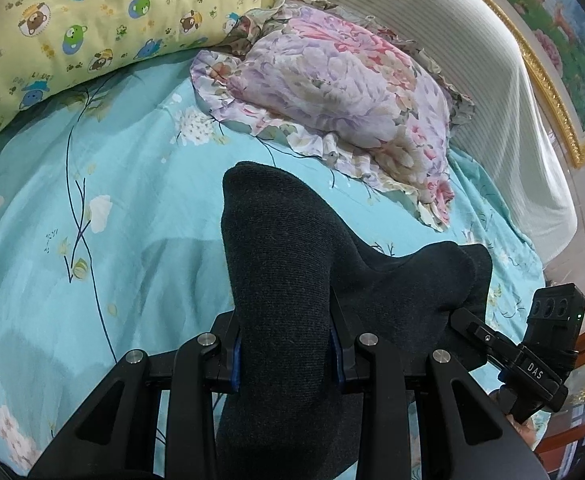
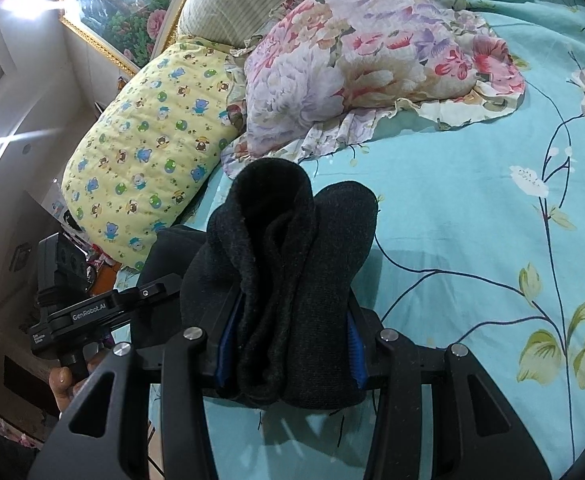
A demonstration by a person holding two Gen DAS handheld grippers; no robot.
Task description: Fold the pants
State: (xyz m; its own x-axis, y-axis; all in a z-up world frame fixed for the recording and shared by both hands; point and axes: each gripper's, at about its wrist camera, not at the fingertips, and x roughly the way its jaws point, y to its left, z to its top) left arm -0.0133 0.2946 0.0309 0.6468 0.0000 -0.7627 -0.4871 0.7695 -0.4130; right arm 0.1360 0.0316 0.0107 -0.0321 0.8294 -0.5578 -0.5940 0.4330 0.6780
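here two grippers, left gripper (image 1: 286,344) and right gripper (image 2: 288,340), clamp one pants (image 1: 280,248).

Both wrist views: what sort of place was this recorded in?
Most likely a home bedroom, on a made bed. A teal floral bedsheet covers the surface, a yellow bear-print pillow and a floral ruffled pillow lie by the striped headboard, and a gold-framed picture hangs behind.

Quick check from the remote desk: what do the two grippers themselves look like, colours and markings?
Both grippers, left and right, are matte black with silver pivot bolts and blue finger pads. White lettering: "DAS" on one, "GenRobot.AI" on the other. No cables or sleeves visible.
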